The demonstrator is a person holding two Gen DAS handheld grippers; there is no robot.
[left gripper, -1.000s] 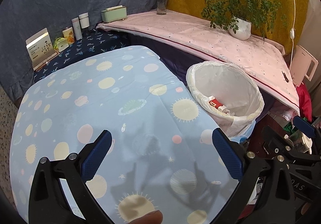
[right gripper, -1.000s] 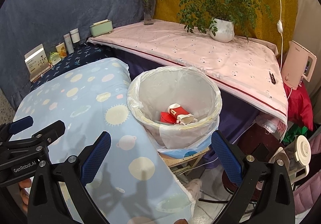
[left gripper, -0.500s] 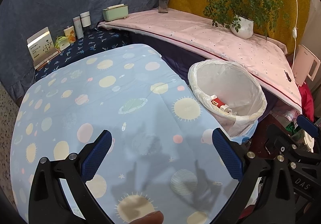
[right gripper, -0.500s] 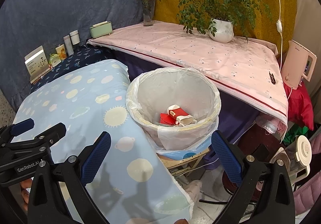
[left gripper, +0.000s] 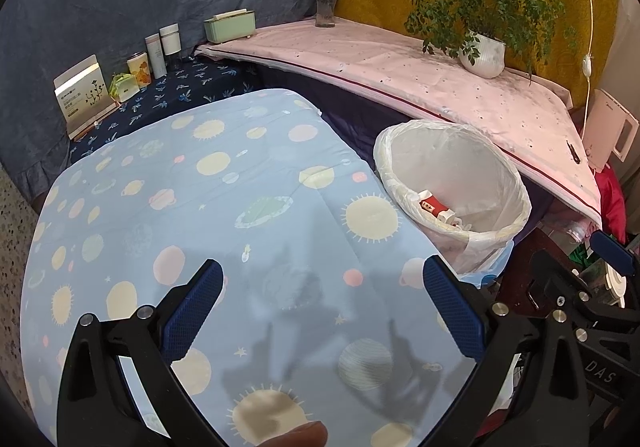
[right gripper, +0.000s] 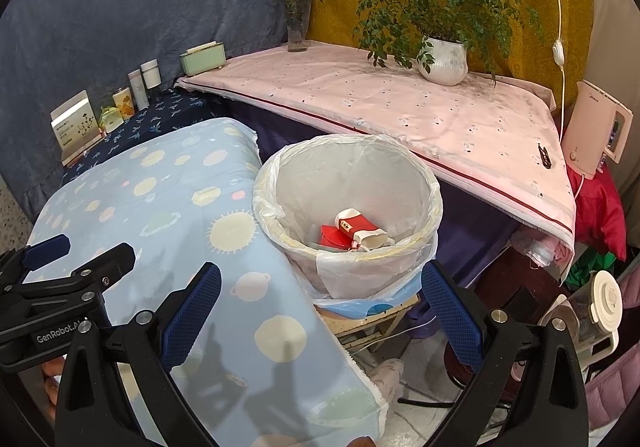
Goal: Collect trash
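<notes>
A white-lined trash bin [right gripper: 420,183] stands just right of the table with the blue planet-print cloth [left gripper: 200,215]; it also shows in the left wrist view [left gripper: 512,183]. Inside lie crumpled red-and-white cartons [right gripper: 356,231], also seen in the left wrist view [left gripper: 434,205]. My left gripper [left gripper: 322,307] is open and empty above the cloth. My right gripper [right gripper: 320,303] is open and empty, in front of the bin and above the table's right edge. The left gripper's side shows in the right wrist view [right gripper: 60,279].
A pink-covered shelf [right gripper: 400,103] runs behind the bin with a potted plant [right gripper: 442,59], a flower vase [right gripper: 297,27] and a green box [right gripper: 202,57]. Small bottles and cards [left gripper: 120,75] stand at the back left. A pink appliance [right gripper: 600,131] and clutter sit at the right.
Both grippers have drifted slightly; the bin sits a little further right and lower in the left view. Both stay open and empty.
</notes>
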